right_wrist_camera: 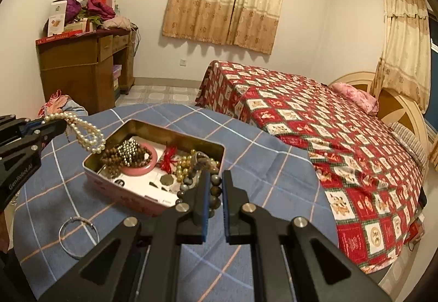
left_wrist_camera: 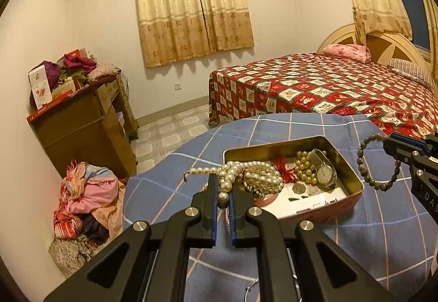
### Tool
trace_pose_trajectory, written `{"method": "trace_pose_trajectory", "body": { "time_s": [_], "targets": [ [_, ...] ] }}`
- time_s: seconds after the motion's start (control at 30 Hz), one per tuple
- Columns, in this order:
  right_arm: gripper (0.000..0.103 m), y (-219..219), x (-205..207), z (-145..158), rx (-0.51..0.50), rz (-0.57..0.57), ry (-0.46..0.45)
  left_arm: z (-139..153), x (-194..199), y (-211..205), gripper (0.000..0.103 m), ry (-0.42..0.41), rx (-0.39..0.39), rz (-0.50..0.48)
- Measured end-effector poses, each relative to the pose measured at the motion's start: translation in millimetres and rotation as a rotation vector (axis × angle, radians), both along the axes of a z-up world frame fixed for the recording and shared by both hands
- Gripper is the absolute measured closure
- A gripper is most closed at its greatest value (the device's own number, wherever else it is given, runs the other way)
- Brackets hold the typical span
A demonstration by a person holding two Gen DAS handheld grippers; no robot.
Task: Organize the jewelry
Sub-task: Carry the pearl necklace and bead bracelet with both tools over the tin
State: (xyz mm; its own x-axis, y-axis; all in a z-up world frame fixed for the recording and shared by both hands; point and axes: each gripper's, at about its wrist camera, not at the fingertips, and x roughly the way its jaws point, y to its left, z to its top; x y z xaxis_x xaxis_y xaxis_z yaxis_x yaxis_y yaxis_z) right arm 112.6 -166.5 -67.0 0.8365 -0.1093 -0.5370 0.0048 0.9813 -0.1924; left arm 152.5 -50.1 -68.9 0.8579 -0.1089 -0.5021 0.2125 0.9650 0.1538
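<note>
Mid-sort, by the look of it: two pieces lifted clear of the open tin (right_wrist_camera: pixel 90 165), which sits on the blue checked cloth (right_wrist_camera: pixel 246 148) and serves as landmark here.

Left gripper (left_wrist_camera: pixel 225 196) clamped on a pearl necklace (left_wrist_camera: pixel 257 178); strands pinched between the blue pads, loops hanging over the tin's left rim, clasp end trailing off to the left of the tin. From the right wrist view, same pearls dangling above the tin's left corner.

Right gripper (right_wrist_camera: pixel 214 193) clamped on a dark bead bracelet (right_wrist_camera: pixel 191 178), held at the tin's near right corner; from the left wrist view, hanging as an open loop off to the right of the tin, clear of the cloth.

Left inside the tin: brown wooden beads (right_wrist_camera: pixel 115 158), a pink bangle (right_wrist_camera: pixel 145 165), a red tassel (right_wrist_camera: pixel 169 161), gold beads (right_wrist_camera: pixel 186 165), a wristwatch (left_wrist_camera: pixel 324 171).

On the cloth near the tin's front left: a thin silver bangle (right_wrist_camera: pixel 79 236).

Next, probably: carry each piece away from the tin, lay down apart on bare cloth, release one at a time. Needs care against pearl loops snagging the rim or dragging tangled pieces out.
</note>
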Motion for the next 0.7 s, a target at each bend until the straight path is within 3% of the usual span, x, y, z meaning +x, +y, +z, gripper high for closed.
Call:
{"method": "trace_pose_trajectory", "body": {
  "time_s": [0.7],
  "targets": [
    [0.093, 1, 54, 4, 0.038, 0.003, 0.001, 3, 53, -33, 0.097, 0.005, 0.058, -0.024]
  ]
}}
